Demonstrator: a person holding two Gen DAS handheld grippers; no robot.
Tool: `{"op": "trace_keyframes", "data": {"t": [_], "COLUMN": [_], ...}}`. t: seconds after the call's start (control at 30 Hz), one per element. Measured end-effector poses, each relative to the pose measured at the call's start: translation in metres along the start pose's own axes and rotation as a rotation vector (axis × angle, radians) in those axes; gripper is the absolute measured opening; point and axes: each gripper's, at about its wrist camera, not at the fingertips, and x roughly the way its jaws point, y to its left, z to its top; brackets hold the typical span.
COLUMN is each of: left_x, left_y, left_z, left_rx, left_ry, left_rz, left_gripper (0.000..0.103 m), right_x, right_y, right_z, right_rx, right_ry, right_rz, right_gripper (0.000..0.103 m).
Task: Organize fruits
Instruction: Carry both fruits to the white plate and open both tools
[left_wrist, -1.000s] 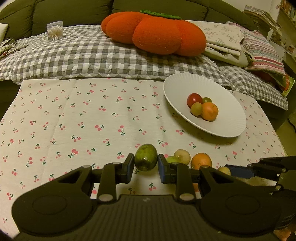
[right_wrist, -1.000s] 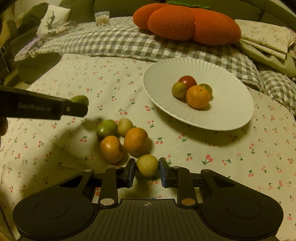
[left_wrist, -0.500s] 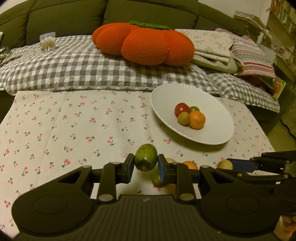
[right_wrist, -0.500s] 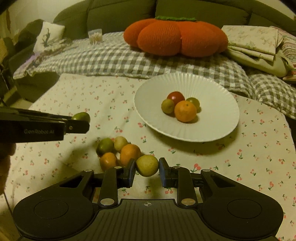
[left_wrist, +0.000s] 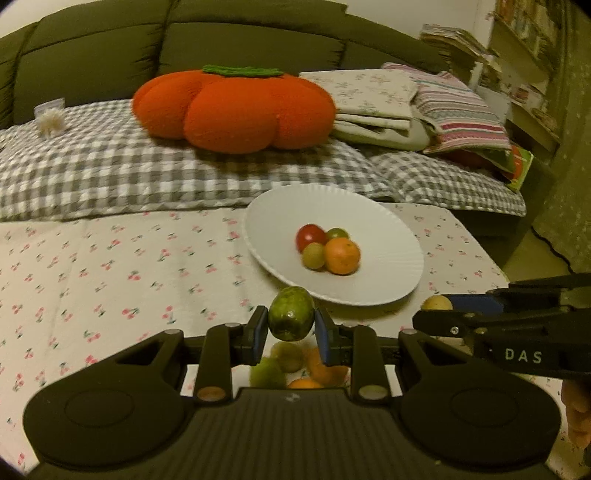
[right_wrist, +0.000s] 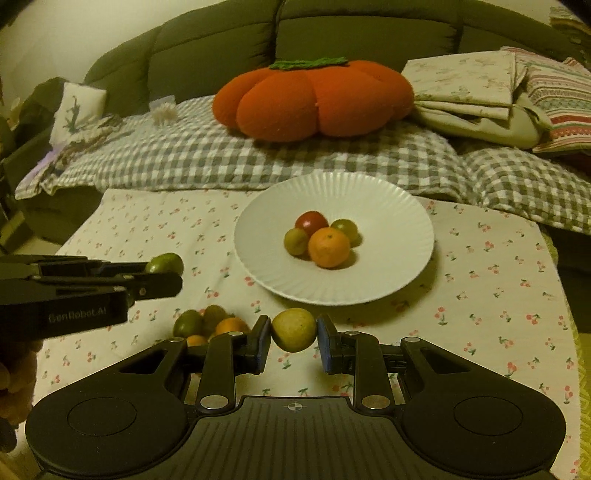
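Left hand-held gripper (left_wrist: 291, 329) clamps a green fruit (left_wrist: 291, 319), lifted off the tabletop (left_wrist: 110, 280). Right hand-held gripper (right_wrist: 294, 339) clamps a yellowish fruit (right_wrist: 294, 329), also raised. White plate (right_wrist: 388, 273) sits toward the tabletop's far edge, holding an orange, a red fruit and two greenish ones. Loose pile (right_wrist: 207, 325) of fruit lies near the front edge, partly hidden, maybe four pieces. Cherry-print cloth covers the tabletop.
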Motion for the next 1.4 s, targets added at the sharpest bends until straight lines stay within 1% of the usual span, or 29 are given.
{"op": "trace_keyframes", "data": {"t": [0.37, 0.6, 0.8, 1.1, 1.4], "left_x": [0.025, 0.043, 0.051, 0.065, 0.081], "left_y": [-0.022, -0.034, -0.035, -0.036, -0.036], "left_z": [0.010, 0.005, 0.004, 0.006, 0.007], "left_rx": [0.083, 0.157, 0.181, 0.198, 0.200], "left_ry": [-0.044, -0.052, -0.053, -0.045, -0.033], "left_rz": [-0.046, -0.070, -0.080, -0.096, -0.083], "left_gripper": [0.026, 0.026, 0.026, 0.026, 0.026], "right_x": [0.000, 0.013, 0.024, 0.034, 0.048], "right_y": [-0.025, -0.031, -0.027, -0.032, -0.039], "right_z": [0.009, 0.015, 0.017, 0.017, 0.015], "right_rx": [0.076, 0.085, 0.055, 0.050, 0.054], "right_ry": [-0.046, -0.058, -0.073, -0.081, -0.094], "right_rz": [-0.063, -0.085, -0.088, -0.102, -0.111], "right_gripper": [0.025, 0.025, 0.025, 0.025, 0.025]}}
